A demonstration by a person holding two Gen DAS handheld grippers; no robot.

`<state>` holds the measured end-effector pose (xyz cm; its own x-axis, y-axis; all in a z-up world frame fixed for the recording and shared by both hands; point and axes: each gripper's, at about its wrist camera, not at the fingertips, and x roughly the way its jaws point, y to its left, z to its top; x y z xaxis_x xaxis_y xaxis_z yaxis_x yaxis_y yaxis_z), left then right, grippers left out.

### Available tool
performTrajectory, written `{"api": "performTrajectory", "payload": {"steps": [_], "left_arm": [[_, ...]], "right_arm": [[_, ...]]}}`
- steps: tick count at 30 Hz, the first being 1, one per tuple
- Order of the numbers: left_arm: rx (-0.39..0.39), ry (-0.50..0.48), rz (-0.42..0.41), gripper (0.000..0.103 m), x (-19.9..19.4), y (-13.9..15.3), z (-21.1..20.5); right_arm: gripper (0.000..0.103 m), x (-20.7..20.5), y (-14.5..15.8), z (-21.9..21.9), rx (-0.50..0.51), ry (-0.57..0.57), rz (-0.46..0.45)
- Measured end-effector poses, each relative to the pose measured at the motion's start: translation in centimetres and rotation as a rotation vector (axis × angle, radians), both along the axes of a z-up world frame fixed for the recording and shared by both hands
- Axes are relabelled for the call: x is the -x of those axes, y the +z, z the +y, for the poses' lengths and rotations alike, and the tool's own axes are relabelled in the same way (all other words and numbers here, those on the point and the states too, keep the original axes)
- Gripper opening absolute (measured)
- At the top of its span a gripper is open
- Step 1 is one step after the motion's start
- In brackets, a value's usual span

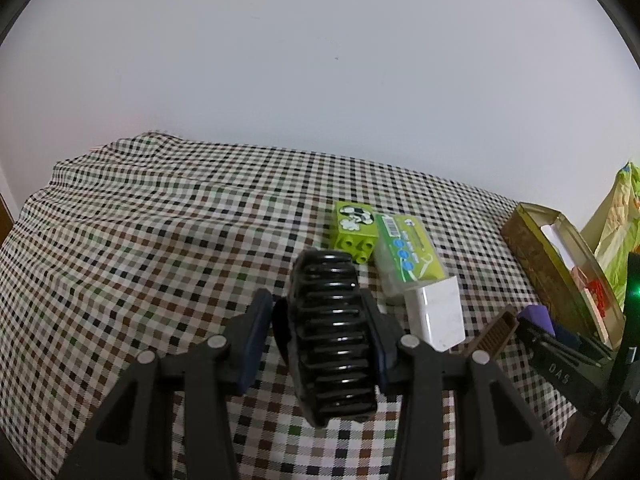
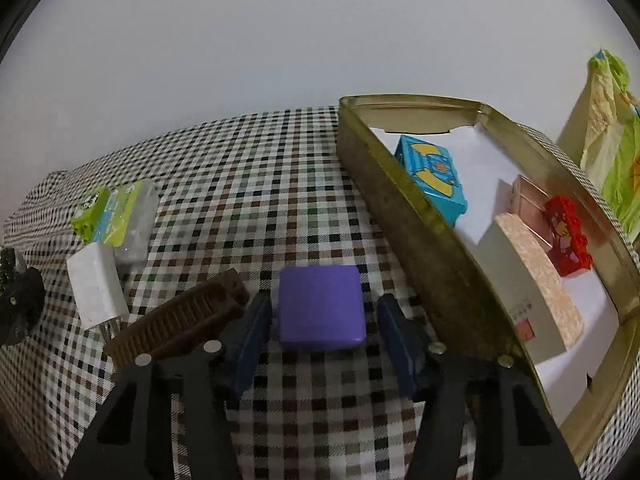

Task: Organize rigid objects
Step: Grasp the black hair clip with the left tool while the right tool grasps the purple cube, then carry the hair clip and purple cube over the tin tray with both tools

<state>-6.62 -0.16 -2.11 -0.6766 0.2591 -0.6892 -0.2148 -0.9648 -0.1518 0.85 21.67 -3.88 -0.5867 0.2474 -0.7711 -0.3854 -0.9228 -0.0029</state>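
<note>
Nearest my left lens is the black hair claw (image 1: 334, 336), held in the left gripper (image 1: 320, 320): its jaws are partly closed, the right pad pressing the ribbed side, the left pad at the clip's lever. Just beyond it on the checked cloth (image 1: 160, 240) sit the green toy brick (image 1: 354, 230), the clear labelled box (image 1: 408, 256) and the white charger block (image 1: 436, 312), touching one another.

On my right, the right gripper (image 2: 320, 320) straddles the purple block (image 2: 320, 308). Its jaws stand open, with a gap visible on both sides of the block. The brown comb (image 2: 176, 320) lies just beside the left finger (image 2: 250, 340); the gold tin (image 2: 420, 248) is close on the right.

My worry is that the left finger catches the comb or drags it along, or that the right finger knocks the tin wall.

Only the right view shows the tin's contents: a blue box (image 2: 434, 178), a red brick (image 2: 568, 236) and a cork-topped white box (image 2: 528, 292). Only the left view shows the claw grip.
</note>
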Motion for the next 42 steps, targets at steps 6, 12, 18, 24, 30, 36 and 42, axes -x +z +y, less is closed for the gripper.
{"api": "performTrajectory", "payload": {"steps": [6, 12, 18, 24, 30, 36, 42], "left_arm": [[0.003, -0.018, 0.008, 0.043, 0.3, 0.0, 0.1], [-0.034, -0.07, 0.051, 0.043, 0.1, 0.5, 0.3], [-0.085, -0.119, 0.129, 0.043, -0.7, 1.3, 0.7], [-0.107, -0.134, 0.193, 0.043, -1.6, 1.8, 1.4], [-0.059, -0.093, 0.212, 0.043, -2.3, 1.7, 2.8], [-0.045, -0.071, 0.226, 0.043, -3.6, 1.7, 4.5], [-0.007, -0.087, 0.263, 0.043, -5.1, 2.2, 7.3]], "right_arm": [[0.042, -1.5, -0.6, 2.5, 0.182, 0.086, 0.137], [0.042, -4.3, 1.2, 2.0, 0.149, 0.183, 0.362], [0.043, -6.4, 2.5, 0.6, -0.074, 0.159, 0.484], [0.043, -7.5, 2.8, 0.4, -0.186, 0.147, 0.574], [0.043, -7.7, 2.5, 2.1, -0.222, 0.124, 0.612], [0.043, -8.6, 2.1, 4.6, -0.242, 0.106, 0.634], [0.043, -9.5, 1.6, 7.1, -0.268, 0.101, 0.654]]}}
